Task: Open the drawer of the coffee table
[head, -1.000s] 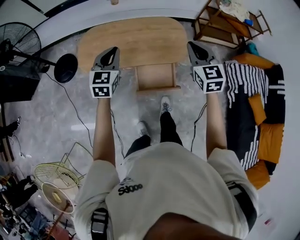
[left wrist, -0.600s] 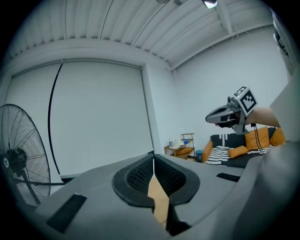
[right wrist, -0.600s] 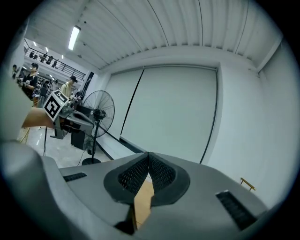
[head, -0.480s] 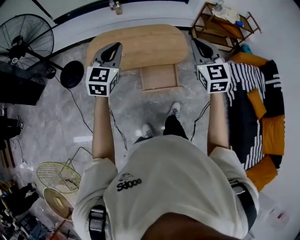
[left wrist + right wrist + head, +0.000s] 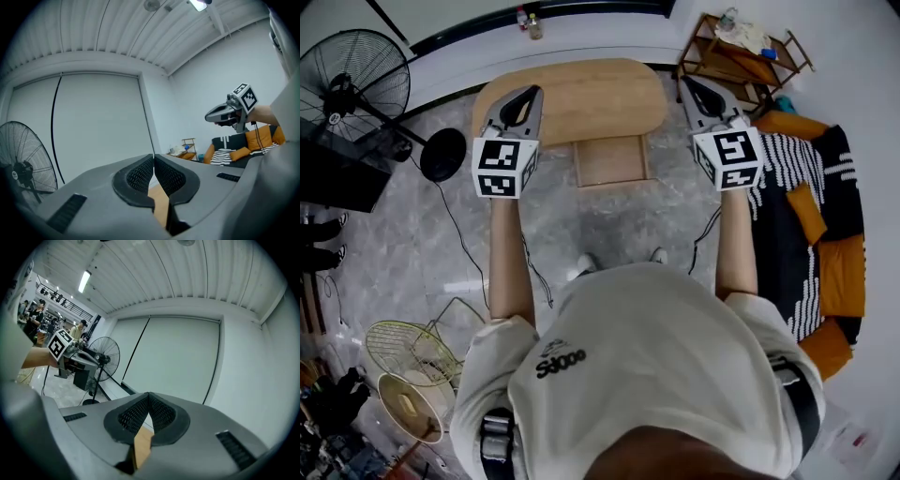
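Standing over the scene is the person, both forearms stretched forward; the coffee table [image 5: 572,94] serves as reference for all positions.

- Sofa [image 5: 839,244], orange cushions with a striped throw: to the right of the table, well apart from it.
- Coffee table: oval wooden top, bare, just ahead of the person's feet.
- Pedestal fan [image 5: 352,80]: to the left of the table, its round base near the table's left end.
- Wooden rack [image 5: 741,56]: beyond the table's right end.
- Drawer [image 5: 609,159]: stands pulled out from the table's near side, toward the person. The inside looks bare.
- Left gripper [image 5: 528,94]: over the table's left end. Its own view shows the ribbed pads pressed together with nothing between them, only a sliver of wooden top showing below.
- Right gripper [image 5: 689,84]: off the table's right end. Pads likewise together, gripping nothing.
- Two small bottles [image 5: 528,21]: on the floor by the wall, beyond the table.

Both gripper views look at the far wall and ceiling, so both tools are held level, clear of the furniture.

Judgement: the opening step looks complete, since the drawer is out and neither tool touches it. Whether it is at full travel I cannot tell. If more extension is wanted, one gripper would need to drop to the drawer's front edge, spread its jaws, take hold and draw straight toward the person. Otherwise nothing remains.
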Demonstrator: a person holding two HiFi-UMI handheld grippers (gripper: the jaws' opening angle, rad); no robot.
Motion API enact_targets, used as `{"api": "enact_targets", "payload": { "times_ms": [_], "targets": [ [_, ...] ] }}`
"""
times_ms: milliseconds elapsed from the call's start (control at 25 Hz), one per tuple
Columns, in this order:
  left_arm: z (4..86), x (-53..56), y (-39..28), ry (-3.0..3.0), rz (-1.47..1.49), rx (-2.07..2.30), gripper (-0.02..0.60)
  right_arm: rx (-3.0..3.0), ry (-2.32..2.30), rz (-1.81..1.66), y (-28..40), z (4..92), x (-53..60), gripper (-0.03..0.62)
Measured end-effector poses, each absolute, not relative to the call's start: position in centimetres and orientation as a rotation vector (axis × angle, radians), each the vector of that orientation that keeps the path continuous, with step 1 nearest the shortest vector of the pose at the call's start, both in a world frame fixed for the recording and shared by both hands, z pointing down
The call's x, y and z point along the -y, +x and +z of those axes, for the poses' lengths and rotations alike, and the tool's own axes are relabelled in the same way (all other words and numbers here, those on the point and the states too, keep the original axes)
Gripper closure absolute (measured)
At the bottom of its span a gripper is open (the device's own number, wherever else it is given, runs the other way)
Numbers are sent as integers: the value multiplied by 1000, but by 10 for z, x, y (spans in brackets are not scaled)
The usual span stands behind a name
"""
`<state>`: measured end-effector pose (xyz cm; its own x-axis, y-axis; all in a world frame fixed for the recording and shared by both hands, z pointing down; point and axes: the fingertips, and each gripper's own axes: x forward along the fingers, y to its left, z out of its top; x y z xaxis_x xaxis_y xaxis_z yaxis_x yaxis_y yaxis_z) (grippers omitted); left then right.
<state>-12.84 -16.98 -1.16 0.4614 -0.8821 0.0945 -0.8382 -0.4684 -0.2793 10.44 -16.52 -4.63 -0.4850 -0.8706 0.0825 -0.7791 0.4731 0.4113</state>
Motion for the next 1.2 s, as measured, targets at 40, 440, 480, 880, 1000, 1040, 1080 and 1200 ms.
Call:
{"api": "enact_targets", "payload": {
  "times_ms": [40, 440, 480, 880, 1000, 1040, 1080, 1200],
  "targets": [
    [-17, 168, -121, -2501, -320, -1513, 557, 2449, 1396, -477, 110, -48, 164, 588],
    [-46, 157, -45, -2410, -280, -1606, 557, 2498, 1336, -533, 178, -62, 169, 588],
    [-46, 157, -40, -2404, -282, -1613, 557, 2502, 1333, -533, 183, -62, 170, 588],
    [-46, 166, -22, -2364, -301, -1671, 557, 2523, 1285, -537, 206, -62, 190, 588],
    [-49, 166, -30, -2340, -303, -1681, 557, 2525, 1281, -539, 203, -62, 191, 588],
    [-50, 166, -33, -2336, -300, -1685, 557, 2524, 1282, -537, 202, -61, 191, 588],
    [-51, 166, -35, -2333, -297, -1688, 557, 2523, 1286, -535, 201, -60, 191, 588],
    [-53, 166, -42, -2330, -293, -1693, 557, 2526, 1300, -525, 203, -59, 192, 588]
  ]
}}
